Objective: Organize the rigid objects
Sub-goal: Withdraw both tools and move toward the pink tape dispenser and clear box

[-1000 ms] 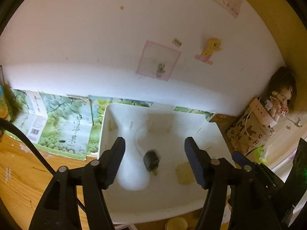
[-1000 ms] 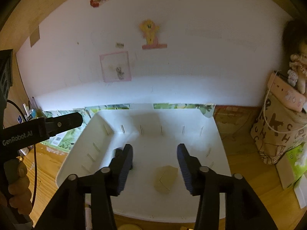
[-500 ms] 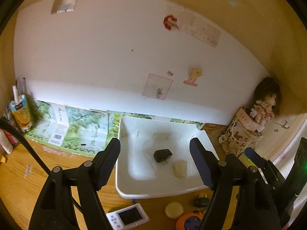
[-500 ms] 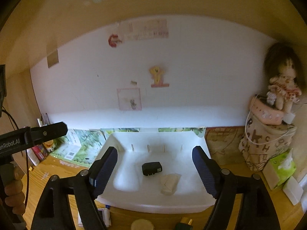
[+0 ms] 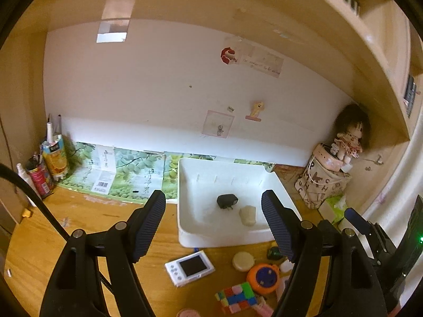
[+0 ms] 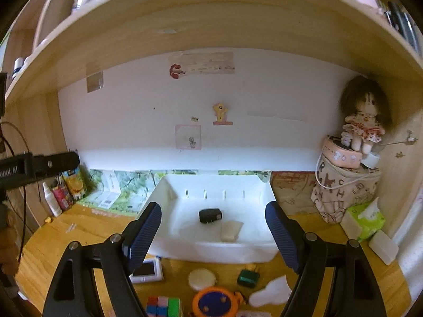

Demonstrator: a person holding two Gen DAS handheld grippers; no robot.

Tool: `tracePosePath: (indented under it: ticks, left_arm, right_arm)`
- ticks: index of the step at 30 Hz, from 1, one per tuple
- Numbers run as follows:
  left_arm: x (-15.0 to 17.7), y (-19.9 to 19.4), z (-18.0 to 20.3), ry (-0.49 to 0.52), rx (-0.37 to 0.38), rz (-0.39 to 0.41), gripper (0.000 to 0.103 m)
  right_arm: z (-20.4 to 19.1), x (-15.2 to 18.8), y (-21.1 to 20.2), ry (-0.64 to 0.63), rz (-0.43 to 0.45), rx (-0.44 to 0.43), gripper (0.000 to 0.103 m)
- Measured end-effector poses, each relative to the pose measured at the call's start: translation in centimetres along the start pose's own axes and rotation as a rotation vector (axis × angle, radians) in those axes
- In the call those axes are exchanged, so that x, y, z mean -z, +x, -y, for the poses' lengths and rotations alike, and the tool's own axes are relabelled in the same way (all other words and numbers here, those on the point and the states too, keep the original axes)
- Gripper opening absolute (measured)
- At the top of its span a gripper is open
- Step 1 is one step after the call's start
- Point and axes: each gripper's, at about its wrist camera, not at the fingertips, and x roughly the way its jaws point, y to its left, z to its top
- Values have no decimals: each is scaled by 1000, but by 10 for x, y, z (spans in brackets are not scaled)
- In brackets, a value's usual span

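- Wooden desk (image 5: 92, 227) sat under a shelf, a white bin (image 5: 185, 185) against the back wall.
- I saw a black charger (image 5: 226, 200) and a pale block (image 5: 248, 214) already lying in the bin.
- Loose items waited on the desk in front: a small white device (image 5: 189, 267), a round tin (image 5: 243, 261), an orange toy (image 5: 263, 278), a puzzle cube (image 5: 238, 296).
- I judged the step as between placements; next called for lowering onto one loose item.
- My left claw (image 5: 213, 224) stood wide apart, holding nothing.
- My right claw (image 6: 213, 232) likewise gaped, touching nothing.
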Motion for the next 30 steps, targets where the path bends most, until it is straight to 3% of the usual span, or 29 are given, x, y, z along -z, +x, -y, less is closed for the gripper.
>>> tracePosePath:
  ticks: [14,30]
  left_arm:
    - [42,-38,0,8,-31,-77,78]
    - [93,-21,-5,-7,-108,-283,78]
  right_arm:
    - [-18,53,-53,-29,-68,-17,82]
    - [6,113,-64,27,-239,33,82]
